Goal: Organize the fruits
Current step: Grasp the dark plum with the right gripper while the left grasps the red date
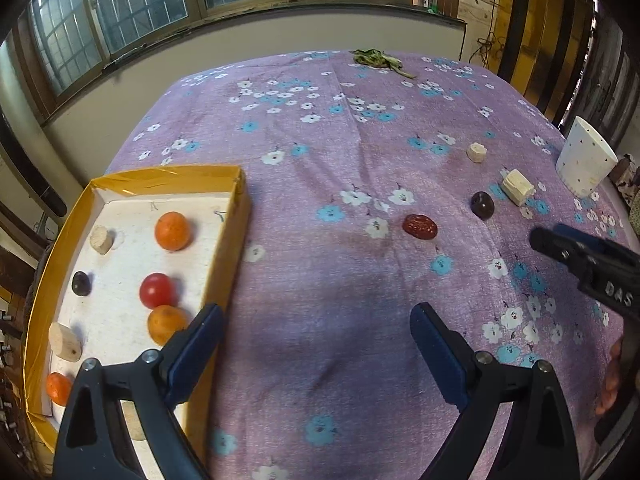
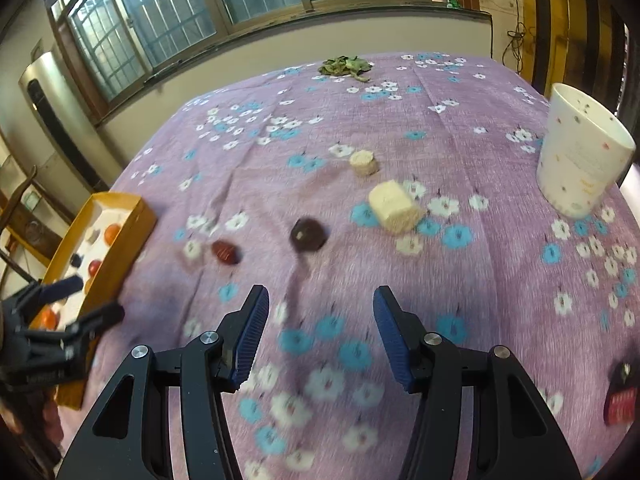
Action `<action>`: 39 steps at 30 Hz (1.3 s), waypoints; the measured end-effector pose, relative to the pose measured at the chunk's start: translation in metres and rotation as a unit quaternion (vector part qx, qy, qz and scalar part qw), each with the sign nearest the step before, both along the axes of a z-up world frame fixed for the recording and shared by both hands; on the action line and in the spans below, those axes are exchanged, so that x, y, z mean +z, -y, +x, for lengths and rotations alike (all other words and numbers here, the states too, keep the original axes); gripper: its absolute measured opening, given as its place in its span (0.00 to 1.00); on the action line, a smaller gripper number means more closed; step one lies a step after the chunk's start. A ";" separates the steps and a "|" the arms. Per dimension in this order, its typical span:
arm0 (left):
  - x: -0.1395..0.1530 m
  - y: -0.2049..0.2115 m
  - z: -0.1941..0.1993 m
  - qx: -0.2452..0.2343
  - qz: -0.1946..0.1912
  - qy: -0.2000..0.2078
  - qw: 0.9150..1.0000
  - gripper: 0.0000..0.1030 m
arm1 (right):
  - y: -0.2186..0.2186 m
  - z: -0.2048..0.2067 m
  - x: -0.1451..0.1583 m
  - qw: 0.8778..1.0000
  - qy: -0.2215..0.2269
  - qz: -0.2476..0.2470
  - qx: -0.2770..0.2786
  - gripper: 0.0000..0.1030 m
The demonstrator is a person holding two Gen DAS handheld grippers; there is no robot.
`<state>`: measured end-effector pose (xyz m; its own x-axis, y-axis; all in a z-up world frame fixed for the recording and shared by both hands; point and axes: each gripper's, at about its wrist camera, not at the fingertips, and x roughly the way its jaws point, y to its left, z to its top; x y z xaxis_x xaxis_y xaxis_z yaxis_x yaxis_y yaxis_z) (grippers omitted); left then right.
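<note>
Sitting out on the purple flowered cloth that covers the table, a red date and a dark plum lie side by side but apart, with two pale chunks beyond them: a squarish one just right of the plum and a smaller round one farther off. Over on the left sits the yellow-rimmed box, and it's already busy: two oranges, a red tomato, a dark grape and several pale pieces rest on its white floor, with another orange fruit in the near corner. A white dotted cup stands at the far right edge, and a clump of green leaves lies at the far end. The left gripper hangs by the box's near right corner, jaws spread wide with nothing between them. The right gripper points at the cloth near the plum, jaws parted and empty; that view is blurred. A small red and dark object at the near right is too smeared to identify.
</note>
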<state>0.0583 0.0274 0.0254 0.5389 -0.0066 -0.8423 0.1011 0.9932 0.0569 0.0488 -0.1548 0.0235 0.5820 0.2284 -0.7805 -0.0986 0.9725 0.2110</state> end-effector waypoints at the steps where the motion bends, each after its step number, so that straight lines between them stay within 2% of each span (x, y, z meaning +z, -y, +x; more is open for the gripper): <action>1: -0.001 0.003 0.002 0.000 0.001 -0.003 1.000 0.93 | -0.001 0.007 -0.002 1.000 -0.001 -0.004 0.004 0.52; 11: -0.006 0.029 0.025 -0.007 0.007 -0.015 1.000 0.93 | -0.021 0.052 -0.026 0.997 -0.015 -0.025 0.066 0.52; 14: -0.007 0.036 0.031 -0.011 0.010 -0.016 1.000 0.93 | -0.024 0.055 -0.031 0.996 -0.012 -0.030 0.080 0.39; 16: -0.008 0.040 0.037 -0.014 0.011 -0.019 1.000 0.93 | -0.025 0.055 -0.031 0.995 -0.010 -0.035 0.088 0.24; 23: -0.020 0.056 0.059 -0.025 -0.014 -0.034 0.999 0.92 | -0.010 0.042 -0.021 0.996 0.002 -0.023 0.083 0.23; 26: -0.028 0.066 0.065 -0.037 -0.017 -0.038 0.998 0.83 | -0.002 0.036 -0.018 0.997 0.003 -0.019 0.079 0.23; 28: -0.035 0.070 0.069 -0.040 -0.013 -0.046 0.998 0.71 | 0.004 0.034 -0.017 0.997 0.001 -0.015 0.073 0.23; 30: -0.042 0.069 0.074 -0.039 -0.026 -0.057 0.997 0.62 | 0.009 0.031 -0.017 0.998 -0.002 -0.009 0.067 0.23; 32: -0.040 0.067 0.075 -0.030 -0.033 -0.040 0.998 0.54 | 0.013 0.029 -0.018 0.998 -0.004 -0.004 0.060 0.24; 33: -0.040 0.067 0.075 -0.033 -0.032 -0.035 0.998 0.40 | 0.015 0.027 -0.018 0.998 -0.005 -0.002 0.057 0.24; 34: -0.039 0.066 0.074 -0.037 -0.035 -0.033 0.998 0.33 | 0.016 0.026 -0.018 0.998 -0.006 0.000 0.055 0.24; 39: -0.036 0.051 0.069 -0.034 -0.073 -0.040 0.996 0.33 | 0.014 0.014 -0.015 0.999 -0.006 0.003 0.049 0.24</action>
